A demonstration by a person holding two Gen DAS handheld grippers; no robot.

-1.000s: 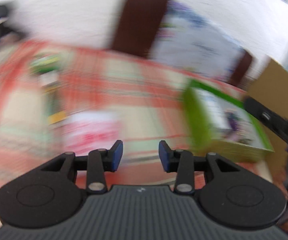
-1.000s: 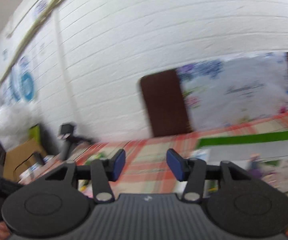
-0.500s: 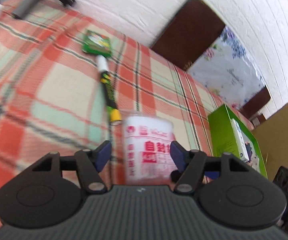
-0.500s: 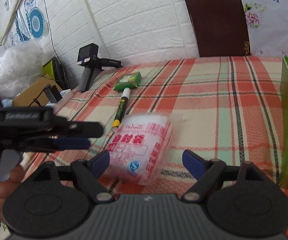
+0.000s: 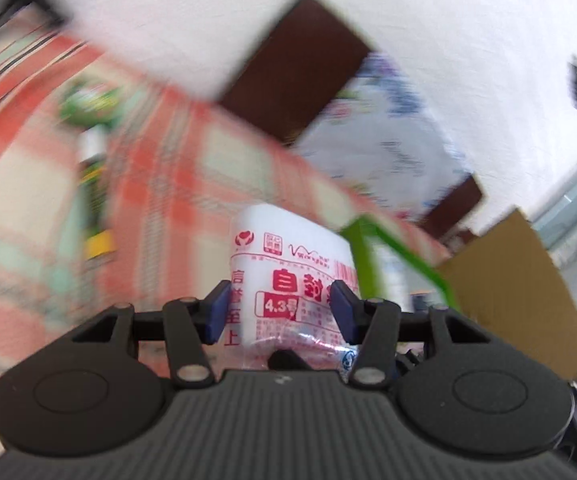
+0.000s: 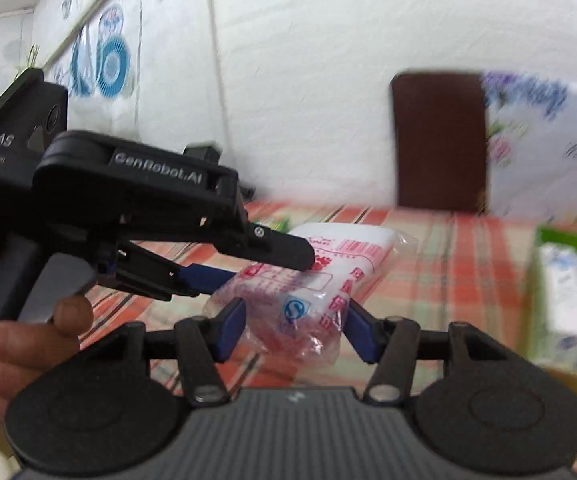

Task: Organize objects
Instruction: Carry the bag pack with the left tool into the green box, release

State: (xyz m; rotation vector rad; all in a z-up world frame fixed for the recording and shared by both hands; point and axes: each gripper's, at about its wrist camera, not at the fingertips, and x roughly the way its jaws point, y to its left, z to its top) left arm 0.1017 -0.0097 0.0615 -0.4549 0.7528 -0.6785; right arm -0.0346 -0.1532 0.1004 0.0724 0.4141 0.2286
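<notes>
We've got the bag pack (image 5: pixel 288 280) clamped in the left gripper (image 5: pixel 280 312), lifted off the table (image 5: pixel 28 200). Right gripper (image 6: pixel 296 330) sits half-open around its tail, not squeezing. Marker (image 5: pixel 94 184), green packet (image 5: pixel 88 106) not yet sorted; box (image 6: pixel 568 292) waits.

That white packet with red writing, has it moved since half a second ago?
Yes. The white packet has left the checked tablecloth and now hangs above it, clamped by the left gripper.
</notes>
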